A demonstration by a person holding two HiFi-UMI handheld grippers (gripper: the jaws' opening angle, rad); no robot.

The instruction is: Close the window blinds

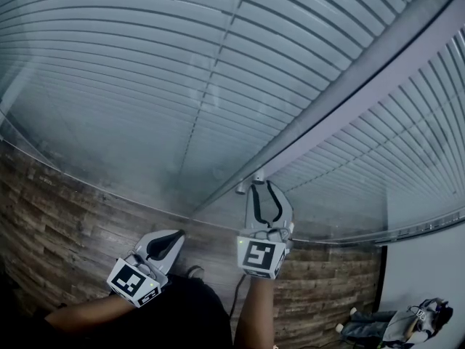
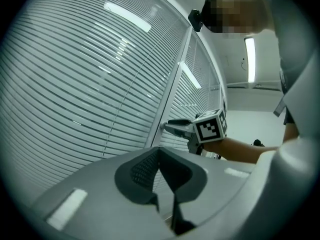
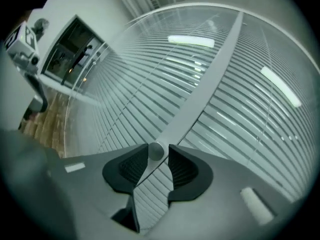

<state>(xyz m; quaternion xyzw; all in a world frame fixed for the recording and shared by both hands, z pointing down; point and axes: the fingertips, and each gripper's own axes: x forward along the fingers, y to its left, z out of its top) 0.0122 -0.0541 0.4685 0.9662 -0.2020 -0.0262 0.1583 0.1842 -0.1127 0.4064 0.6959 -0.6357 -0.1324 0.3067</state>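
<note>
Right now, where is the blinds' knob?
In the right gripper view, the knob sits between the right gripper's jaws, on the grey frame post between two blinds.

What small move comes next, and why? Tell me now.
Probably roll the right gripper to twist the knob: its jaws look snug on that knob, and the blinds show dark gaps, so they seem not fully closed.

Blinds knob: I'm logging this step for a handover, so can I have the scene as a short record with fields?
blinds: lowered behind glass, on both sides of the frame post
knob: small, round, on the post
right tool: jaws closed on the knob
left tool: shut, empty, touching nothing
floor: wood planks
</note>
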